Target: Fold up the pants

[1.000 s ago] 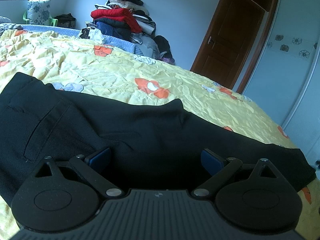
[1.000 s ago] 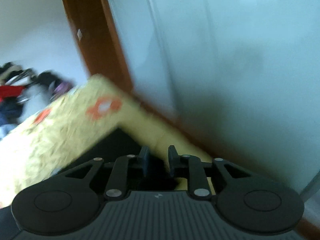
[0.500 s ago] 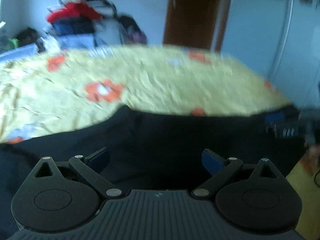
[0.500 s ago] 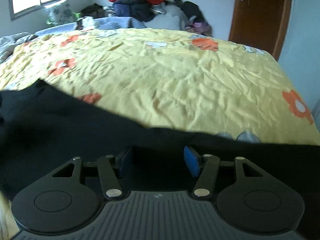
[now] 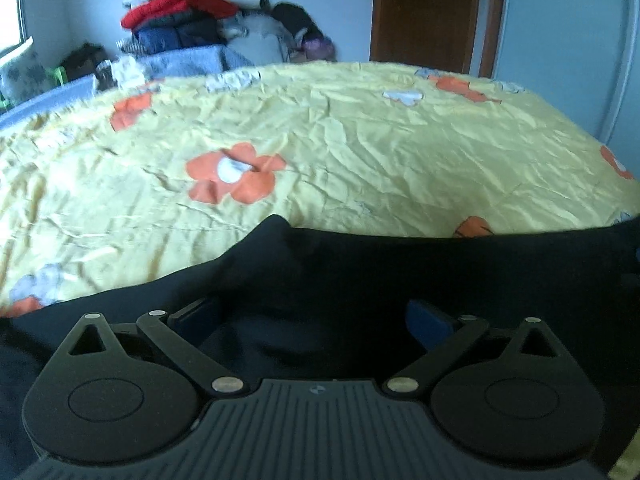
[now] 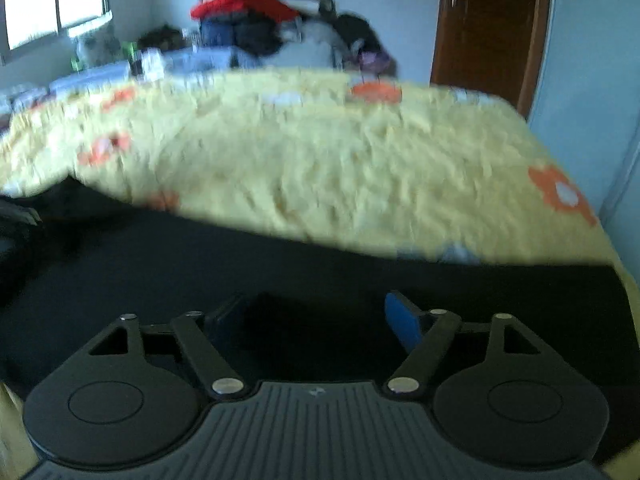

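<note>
The black pants (image 5: 360, 272) lie spread flat along the near edge of a wrinkly yellow flowered bedsheet (image 5: 360, 152). Left gripper (image 5: 316, 316) hangs wide open over them, empty; right gripper (image 6: 316, 320) has just been opening, nothing pinched. Clothes pile (image 5: 188, 20) and brown door (image 5: 424, 12) sit behind.

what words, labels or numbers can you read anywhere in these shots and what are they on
None: no readable text in either view.
left gripper: only a tiny pale emblem on its ribbed body, no letters.
right gripper: the same emblem, too small to read.
pants: plain black, no label visible.
bedspread: flower print only.
</note>
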`<state>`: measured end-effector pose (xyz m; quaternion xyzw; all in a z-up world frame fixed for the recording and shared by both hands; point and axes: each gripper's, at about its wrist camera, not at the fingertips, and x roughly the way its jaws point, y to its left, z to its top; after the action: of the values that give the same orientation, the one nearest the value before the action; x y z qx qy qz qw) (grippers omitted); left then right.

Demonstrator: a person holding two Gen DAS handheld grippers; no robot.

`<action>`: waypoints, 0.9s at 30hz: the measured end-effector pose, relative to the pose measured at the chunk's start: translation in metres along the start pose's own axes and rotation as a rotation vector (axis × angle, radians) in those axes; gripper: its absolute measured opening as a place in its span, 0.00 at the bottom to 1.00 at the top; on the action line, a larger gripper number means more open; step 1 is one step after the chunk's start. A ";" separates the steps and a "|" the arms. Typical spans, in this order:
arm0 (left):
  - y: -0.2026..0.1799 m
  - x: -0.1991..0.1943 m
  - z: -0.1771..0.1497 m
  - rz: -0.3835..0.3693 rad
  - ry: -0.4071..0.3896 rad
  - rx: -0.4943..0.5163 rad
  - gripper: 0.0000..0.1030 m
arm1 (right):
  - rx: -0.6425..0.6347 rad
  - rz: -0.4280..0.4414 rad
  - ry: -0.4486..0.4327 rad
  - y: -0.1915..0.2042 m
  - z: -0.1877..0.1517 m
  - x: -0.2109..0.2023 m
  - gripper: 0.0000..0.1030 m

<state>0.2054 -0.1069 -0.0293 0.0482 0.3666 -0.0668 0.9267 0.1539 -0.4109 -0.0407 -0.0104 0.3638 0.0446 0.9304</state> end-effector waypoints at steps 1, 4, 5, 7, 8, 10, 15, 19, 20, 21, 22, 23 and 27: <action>0.007 -0.008 -0.005 0.008 -0.024 0.023 0.98 | 0.011 0.000 -0.024 -0.004 -0.008 -0.003 0.80; 0.011 -0.035 -0.025 0.068 -0.085 0.089 0.98 | 0.071 -0.007 -0.033 -0.016 -0.020 -0.018 0.80; 0.014 -0.043 -0.033 0.093 -0.102 0.112 0.98 | 0.080 -0.027 -0.036 -0.020 -0.025 -0.023 0.80; 0.020 -0.054 -0.048 0.140 -0.127 0.141 0.98 | 0.106 -0.062 -0.041 -0.031 -0.035 -0.033 0.81; 0.024 -0.058 -0.054 0.160 -0.134 0.142 0.98 | 0.123 -0.077 -0.045 -0.037 -0.040 -0.038 0.81; 0.036 -0.068 -0.067 0.186 -0.147 0.128 0.98 | 0.186 -0.115 -0.055 -0.057 -0.051 -0.048 0.81; 0.074 -0.097 -0.096 0.211 -0.213 -0.004 0.98 | 0.422 -0.288 -0.154 -0.108 -0.081 -0.088 0.81; 0.100 -0.107 -0.108 0.220 -0.243 -0.121 0.98 | 0.789 -0.149 -0.296 -0.152 -0.118 -0.114 0.81; 0.104 -0.107 -0.109 0.216 -0.242 -0.145 0.98 | 0.895 -0.074 -0.318 -0.162 -0.129 -0.114 0.82; 0.108 -0.104 -0.110 0.207 -0.226 -0.173 0.98 | 0.970 -0.012 -0.346 -0.169 -0.137 -0.112 0.82; 0.110 -0.101 -0.110 0.201 -0.201 -0.186 0.98 | 1.014 0.019 -0.371 -0.173 -0.142 -0.113 0.82; 0.111 -0.098 -0.108 0.199 -0.178 -0.193 0.99 | 1.035 0.032 -0.374 -0.176 -0.142 -0.113 0.82; 0.107 -0.094 -0.108 0.218 -0.156 -0.177 1.00 | 1.022 0.059 -0.357 -0.177 -0.130 -0.102 0.82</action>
<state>0.0814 0.0223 -0.0391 0.0006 0.2905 0.0633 0.9548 0.0069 -0.6017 -0.0692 0.4612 0.1756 -0.1108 0.8627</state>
